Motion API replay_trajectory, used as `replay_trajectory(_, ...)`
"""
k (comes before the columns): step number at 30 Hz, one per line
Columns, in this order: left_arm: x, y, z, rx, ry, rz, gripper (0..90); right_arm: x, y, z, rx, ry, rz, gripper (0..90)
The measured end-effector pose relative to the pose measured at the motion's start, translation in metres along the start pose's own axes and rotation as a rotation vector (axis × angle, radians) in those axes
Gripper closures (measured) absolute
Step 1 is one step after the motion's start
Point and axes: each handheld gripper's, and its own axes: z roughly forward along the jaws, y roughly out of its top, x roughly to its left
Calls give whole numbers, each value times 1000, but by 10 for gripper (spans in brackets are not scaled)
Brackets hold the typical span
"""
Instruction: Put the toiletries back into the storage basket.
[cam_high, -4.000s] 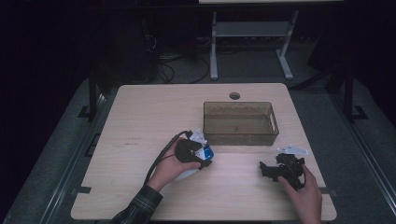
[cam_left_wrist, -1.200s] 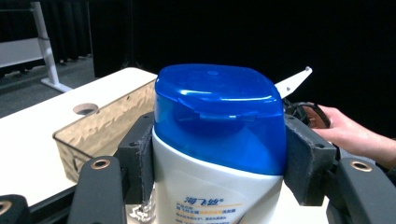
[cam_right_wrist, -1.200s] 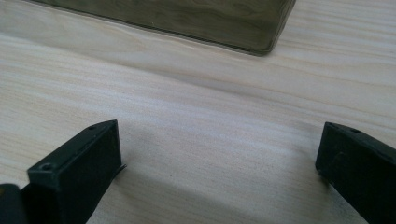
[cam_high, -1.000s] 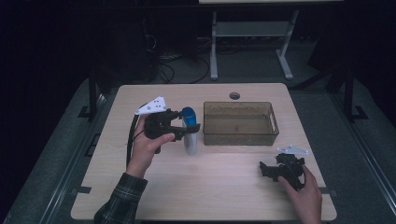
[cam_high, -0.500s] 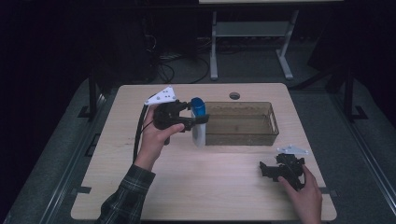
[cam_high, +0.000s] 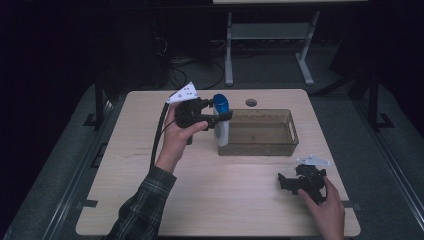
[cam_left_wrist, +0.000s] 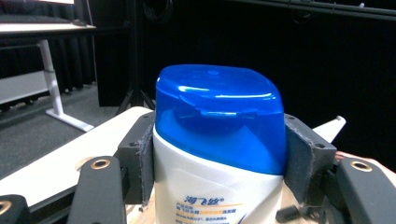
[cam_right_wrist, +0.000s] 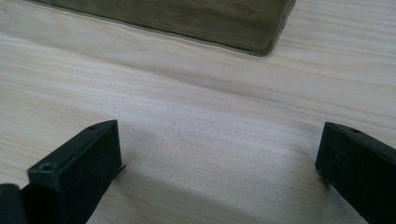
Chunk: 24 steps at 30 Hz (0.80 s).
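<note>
The left gripper (cam_high: 220, 118) holds a white bottle (cam_high: 222, 129) with a blue cap (cam_high: 220, 103) upright and above the table (cam_high: 150, 200). Its jaws are closed on the bottle just below the cap, one pad on each side, as the left gripper view shows: there the bottle (cam_left_wrist: 210, 196) stands between the two grey pads (cam_left_wrist: 306, 163) and the cap (cam_left_wrist: 219, 116) rises above them. In the high view the bottle is at the 3 o'clock side of the left hand (cam_high: 177, 137), and it is at the left end of the brown bin (cam_high: 292, 131), which lies at the far middle of the table. If the bottle touches the bin wall, the pictures cannot tell. The right gripper (cam_high: 287, 184) rests low on the table near the front right corner, at about 5 o'clock from the bin and well apart from the bottle. In the right gripper view its jaws stand wide open with only bare wood between them, and a corner of the bin (cam_right_wrist: 196, 18) is at 12 o'clock ahead of them.
</note>
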Motion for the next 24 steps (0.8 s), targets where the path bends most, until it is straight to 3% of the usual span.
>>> replay_trajectory(9, 8, -4, 21, 6, 10, 9, 365, 0, 0, 0, 0, 0, 1, 0)
replay_trajectory(18, 16, -13, 31, 19, 55, 17, 365, 0, 0, 0, 0, 0, 1, 0)
replay_trajectory(24, 22, -21, 34, 30, 59, 18, 365, 0, 0, 0, 0, 0, 1, 0)
